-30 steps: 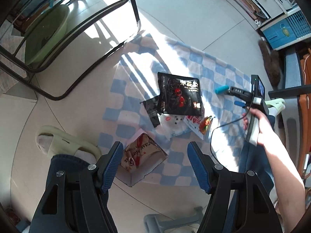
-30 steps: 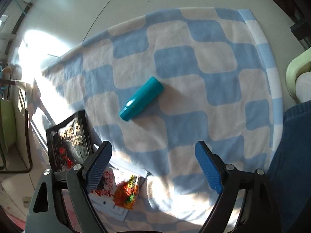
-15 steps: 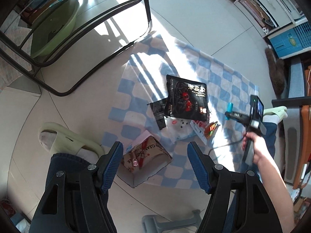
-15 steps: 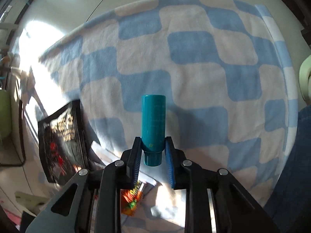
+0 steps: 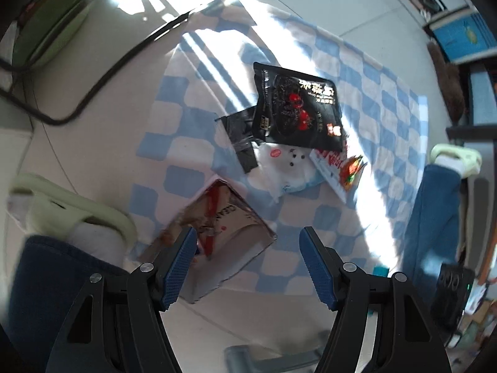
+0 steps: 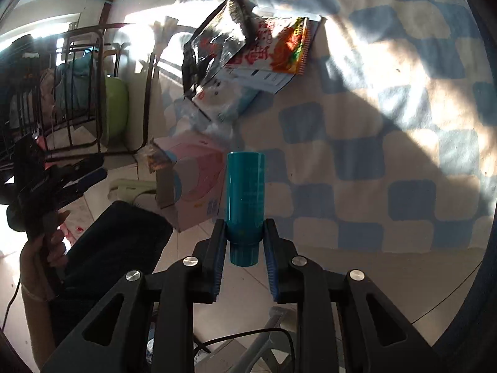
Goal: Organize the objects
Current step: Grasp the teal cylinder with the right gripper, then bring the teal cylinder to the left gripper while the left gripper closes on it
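Note:
My right gripper [image 6: 244, 242] is shut on a teal tube [image 6: 245, 199] and holds it in the air above the checkered cloth [image 6: 372, 143], pointing toward an open pink box [image 6: 189, 183]. My left gripper [image 5: 248, 255] is open and empty, hovering over the same box [image 5: 223, 227] at the cloth's near edge; it also shows in the right wrist view [image 6: 62, 180]. A black snack bag [image 5: 295, 108], a white packet [image 5: 285, 168] and a red-orange sachet [image 5: 351, 171] lie piled mid-cloth.
A black metal rack [image 5: 93, 62] with a green basin [image 5: 46, 31] stands at the far left. My feet in green slippers [image 5: 71, 211] flank the cloth. Blue crates [image 5: 462, 34] and furniture stand at the far right.
My right gripper closed on the teal tube, lifted it off the cloth and swung toward the box. My left gripper moved lower and closer to the box.

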Motion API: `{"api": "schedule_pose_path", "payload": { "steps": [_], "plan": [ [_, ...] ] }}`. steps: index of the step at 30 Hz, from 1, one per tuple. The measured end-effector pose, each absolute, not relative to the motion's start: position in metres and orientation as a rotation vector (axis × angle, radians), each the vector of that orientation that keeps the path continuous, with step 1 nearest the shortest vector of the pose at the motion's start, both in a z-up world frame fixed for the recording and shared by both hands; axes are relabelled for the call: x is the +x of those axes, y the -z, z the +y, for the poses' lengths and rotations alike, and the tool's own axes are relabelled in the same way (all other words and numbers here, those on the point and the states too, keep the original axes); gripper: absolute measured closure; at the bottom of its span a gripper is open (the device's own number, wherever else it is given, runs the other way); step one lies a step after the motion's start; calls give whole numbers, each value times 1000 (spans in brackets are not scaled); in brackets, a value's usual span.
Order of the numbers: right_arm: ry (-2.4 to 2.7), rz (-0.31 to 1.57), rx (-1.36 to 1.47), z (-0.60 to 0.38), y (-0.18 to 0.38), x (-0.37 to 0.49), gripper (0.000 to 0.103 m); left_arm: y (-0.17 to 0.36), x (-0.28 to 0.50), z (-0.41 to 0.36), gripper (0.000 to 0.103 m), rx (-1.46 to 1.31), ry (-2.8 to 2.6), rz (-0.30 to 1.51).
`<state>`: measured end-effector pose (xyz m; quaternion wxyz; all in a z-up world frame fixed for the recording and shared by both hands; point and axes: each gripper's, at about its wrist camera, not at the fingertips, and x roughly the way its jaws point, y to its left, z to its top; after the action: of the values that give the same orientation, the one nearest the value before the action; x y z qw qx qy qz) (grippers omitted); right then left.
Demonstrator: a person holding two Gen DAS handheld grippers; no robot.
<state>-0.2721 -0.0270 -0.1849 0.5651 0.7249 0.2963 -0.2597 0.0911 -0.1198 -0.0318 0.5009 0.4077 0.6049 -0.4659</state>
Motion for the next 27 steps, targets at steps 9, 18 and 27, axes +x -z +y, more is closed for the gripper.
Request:
{"api": "schedule_pose_path", "payload": {
  "steps": [9,18,27],
  "plan": [
    [555,739,1497,2,129,-253,79,75,22,-54,36,884,1285,1803],
    [528,731,1498,12,150,-246,78,64,27,-53,36,699,1366,1850],
    [523,632,1479,8,147,-239,78,69,49,-46,57,707,1225,1840]
  ]
}}
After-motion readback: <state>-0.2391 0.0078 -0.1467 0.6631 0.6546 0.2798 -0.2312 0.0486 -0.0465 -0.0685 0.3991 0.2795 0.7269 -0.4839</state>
